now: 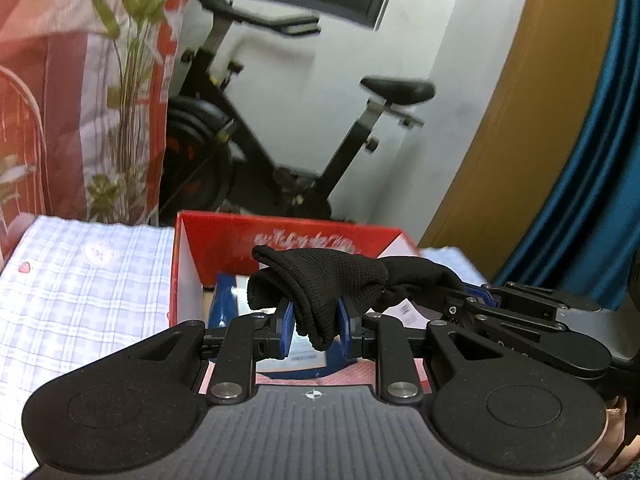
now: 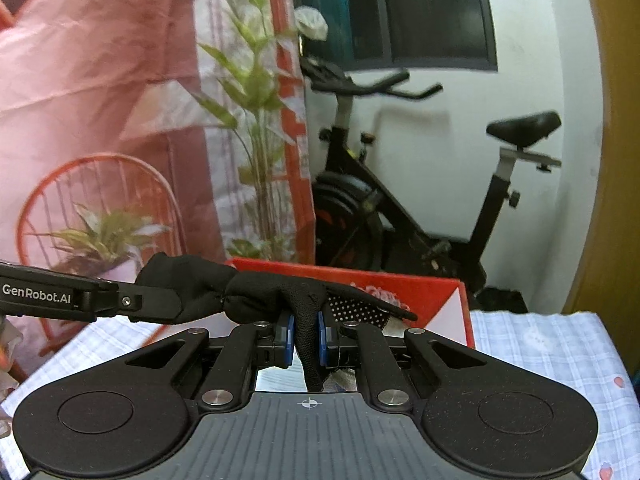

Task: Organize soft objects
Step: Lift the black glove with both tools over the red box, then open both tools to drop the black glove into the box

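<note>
A black knitted cloth (image 1: 320, 280), like a sock or glove with a patch of white grip dots (image 2: 352, 310), is stretched between both grippers above an open red box (image 1: 224, 240). My left gripper (image 1: 316, 320) is shut on one bunched end between its blue pads. My right gripper (image 2: 307, 338) is shut on a thin fold of the other end. In the left wrist view the right gripper (image 1: 480, 298) comes in from the right. In the right wrist view the left gripper (image 2: 160, 300) comes in from the left. A blue-edged item (image 1: 224, 304) lies inside the red box (image 2: 440, 296).
The box sits on a blue-and-white checked sheet (image 1: 88, 288). Behind it stand a black exercise bike (image 1: 248, 152) against a white wall and a pink printed curtain (image 1: 80, 100). A wooden frame (image 1: 500, 120) and a blue curtain (image 1: 592, 160) are at the right.
</note>
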